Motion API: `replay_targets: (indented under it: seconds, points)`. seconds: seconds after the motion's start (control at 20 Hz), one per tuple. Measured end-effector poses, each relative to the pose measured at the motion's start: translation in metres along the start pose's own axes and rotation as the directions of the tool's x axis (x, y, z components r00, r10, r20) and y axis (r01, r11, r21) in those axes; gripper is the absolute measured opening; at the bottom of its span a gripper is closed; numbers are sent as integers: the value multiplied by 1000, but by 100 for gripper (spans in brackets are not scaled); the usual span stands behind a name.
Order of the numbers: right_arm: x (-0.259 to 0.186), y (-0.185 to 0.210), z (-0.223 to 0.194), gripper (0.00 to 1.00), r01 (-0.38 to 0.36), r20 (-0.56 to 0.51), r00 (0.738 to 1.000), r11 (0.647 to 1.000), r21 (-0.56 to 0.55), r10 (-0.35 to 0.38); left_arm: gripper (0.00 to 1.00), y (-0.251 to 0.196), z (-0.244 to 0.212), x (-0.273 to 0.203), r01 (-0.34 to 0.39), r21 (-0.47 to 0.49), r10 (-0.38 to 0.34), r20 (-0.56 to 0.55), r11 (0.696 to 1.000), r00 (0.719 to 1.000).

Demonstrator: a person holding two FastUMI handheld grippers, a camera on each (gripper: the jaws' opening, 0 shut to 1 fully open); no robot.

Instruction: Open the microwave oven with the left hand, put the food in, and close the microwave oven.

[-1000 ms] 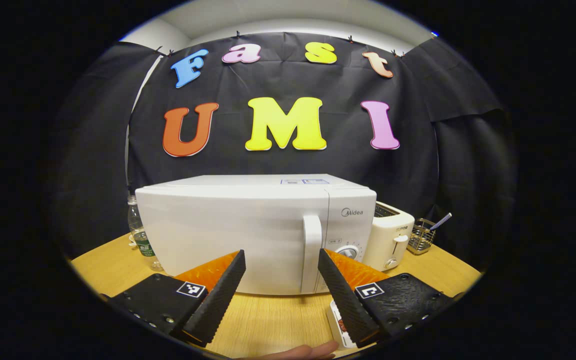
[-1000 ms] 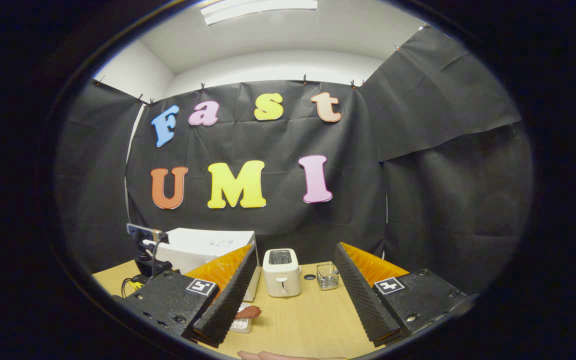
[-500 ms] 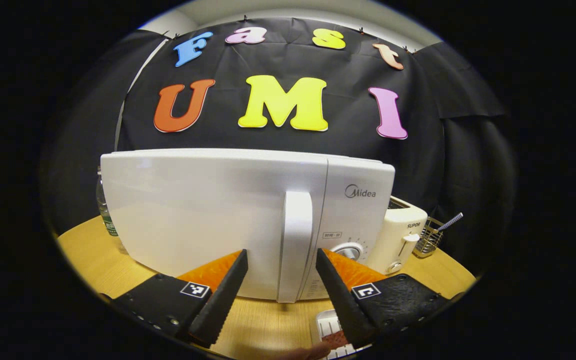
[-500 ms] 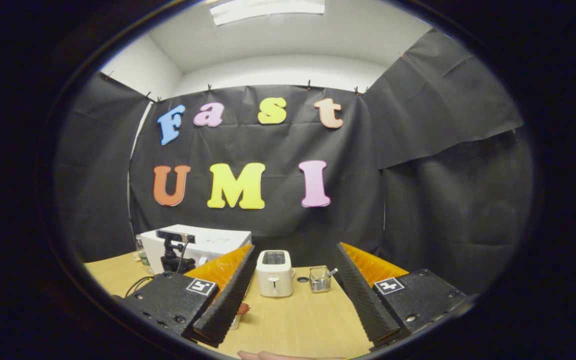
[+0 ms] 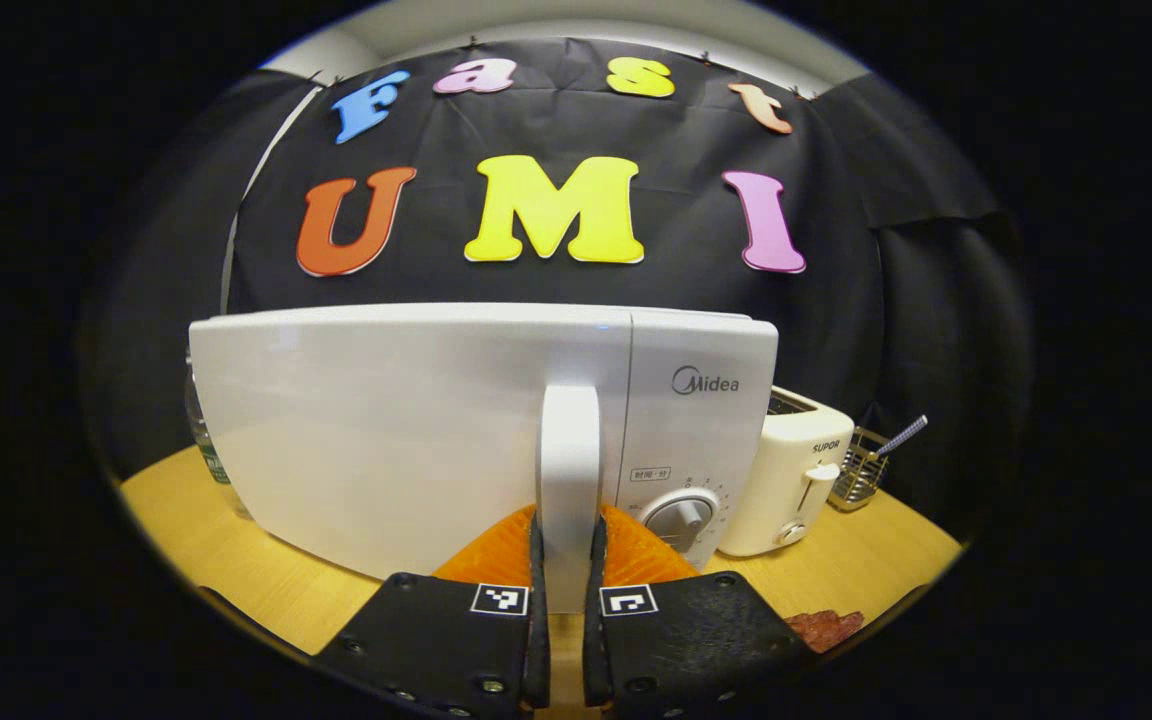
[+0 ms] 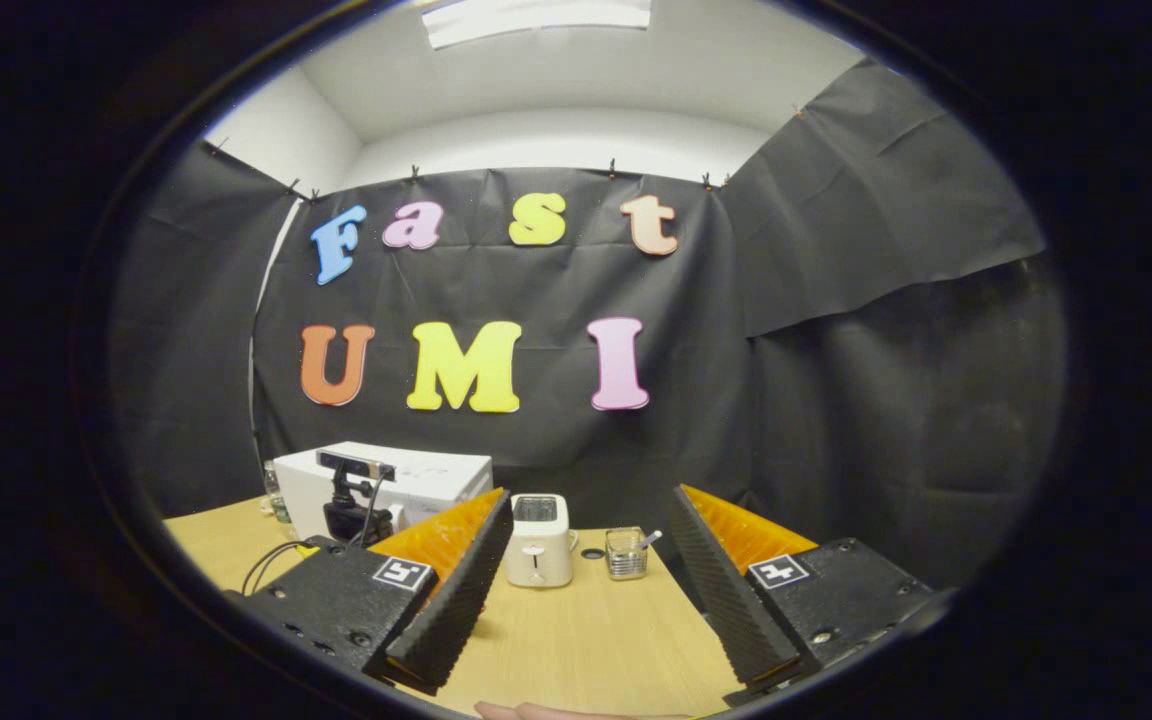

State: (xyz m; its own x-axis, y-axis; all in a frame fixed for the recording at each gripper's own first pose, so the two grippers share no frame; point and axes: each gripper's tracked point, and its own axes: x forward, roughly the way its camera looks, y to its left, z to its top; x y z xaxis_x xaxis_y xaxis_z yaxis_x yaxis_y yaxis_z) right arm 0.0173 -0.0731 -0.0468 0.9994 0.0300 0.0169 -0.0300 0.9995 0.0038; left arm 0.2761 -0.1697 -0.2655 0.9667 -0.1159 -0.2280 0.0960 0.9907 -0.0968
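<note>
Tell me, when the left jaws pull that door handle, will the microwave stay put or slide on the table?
The microwave looks big and boxy, so probably heavy enough to stay put. The wooden table looks smooth, though, so a sharp tug might slide it. The handle looks like rigid plastic; the left gripper is shut on it near its bottom, so it should not flex.

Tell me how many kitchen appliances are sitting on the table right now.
2. The white microwave stands front and centre, its door handle pinched by the left tool. The cream toaster sits just beside the microwave's control panel. Others may be hidden behind them.
</note>
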Motion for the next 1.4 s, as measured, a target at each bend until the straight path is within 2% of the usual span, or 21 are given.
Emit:
replay_targets:
  seconds: [0.45, 0.5, 0.55, 0.6, 0.65, 0.7, 0.75, 0.8, 1.05, 1.1, 1.15, 1.4]
  points:
    - [-5, 0, -1, 100, 1, -11, 1000, 1000, 4, -1, 12, 0, -3, -14, 17, -12, -18, -38, 1000, 999]
    - [-6, 0, -2, 100, 2, -11, 1000, 1000, 3, -2, 12, 2, 3, -21, 8, -15, -8, 2, 1000, 1000]
    - [-5, 0, -2, 100, 3, -12, 1000, 1000, 6, -3, 12, 2, -6, -23, 11, -15, -12, -31, 1000, 999]
    - [-4, 1, -4, 91, 3, -15, 1000, 1000, 10, -3, 11, 2, -3, -30, 24, -7, -24, -9, 1000, 1000]
    - [-5, 3, -5, 100, 1, -20, 1000, 1000, 16, -1, 12, 4, -5, -36, 34, -9, -34, -11, 999, 999]
    - [-4, 6, -7, 100, -3, -26, 1000, 1000, 25, 4, 12, 5, -5, -45, 41, -13, -41, -7, 999, 999]
    - [-5, 9, -8, 91, -7, -31, 999, 999, 33, 8, 12, 8, -7, -52, 49, -16, -49, -6, 999, 999]
    - [-6, 11, -10, 100, -9, -38, 999, 999, 38, 11, 11, 9, -9, -60, 55, -16, -55, -3, 998, 998]
    - [-18, 23, -8, 100, -9, -37, 999, 999, 44, 11, 12, 26, -16, -103, 85, -10, -85, -7, 996, 996]
    - [-23, 27, -5, 91, -13, -25, 1000, 999, 37, 14, 11, 30, -18, -113, 90, -8, -90, -4, 996, 996]
    - [-26, 32, -2, 100, -18, -15, 1000, 999, 29, 18, 11, 36, -20, -123, 89, -5, -89, -5, 996, 996]
    - [-47, 58, 3, 100, -65, 22, 998, 998, -5, 65, 12, 75, -26, -172, 58, 5, -58, 19, 998, 998]
